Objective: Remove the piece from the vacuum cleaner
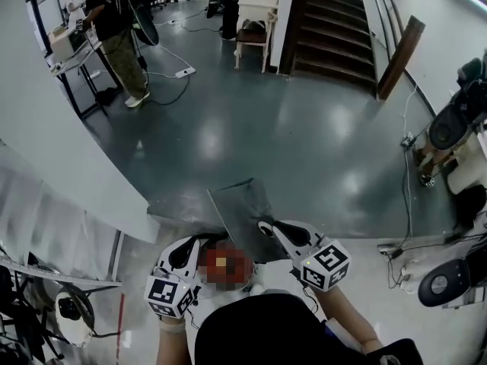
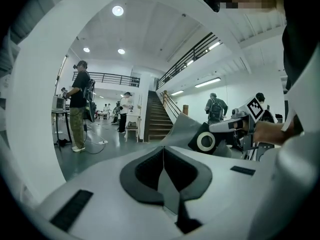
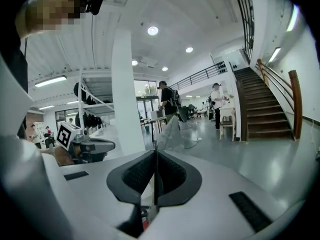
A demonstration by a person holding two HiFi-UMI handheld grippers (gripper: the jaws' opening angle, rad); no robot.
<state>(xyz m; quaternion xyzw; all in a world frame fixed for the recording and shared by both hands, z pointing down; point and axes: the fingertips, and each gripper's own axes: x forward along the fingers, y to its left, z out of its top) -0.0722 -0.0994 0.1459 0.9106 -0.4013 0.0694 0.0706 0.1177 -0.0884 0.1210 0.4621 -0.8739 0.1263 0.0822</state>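
The piece (image 1: 242,204), a thin flat grey sheet, is held up in the air in front of the person, clear of the floor, with one lower corner in each of the tongs. The left tongs (image 1: 205,240) are pressed together on its near left edge; in the left gripper view the sheet (image 2: 183,128) runs from the closed pads (image 2: 150,171) up and across to the right gripper (image 2: 225,134). The right tongs (image 1: 264,225) pinch the other edge, which shows in the right gripper view as a thin line between the pads (image 3: 137,174), the sheet (image 3: 169,133) rising beyond them. Below lies a glossy dark grey floor (image 1: 304,143) in a large hall, with a white partition (image 1: 61,150) at the left and a dark staircase (image 1: 335,29) at the far end. A person (image 1: 114,29) stands at a table (image 1: 72,61) in the back left, beside a cable and power strip (image 1: 183,73) on the floor. Dark rounded equipment (image 1: 450,124) lines the right edge; what it is I cannot tell.
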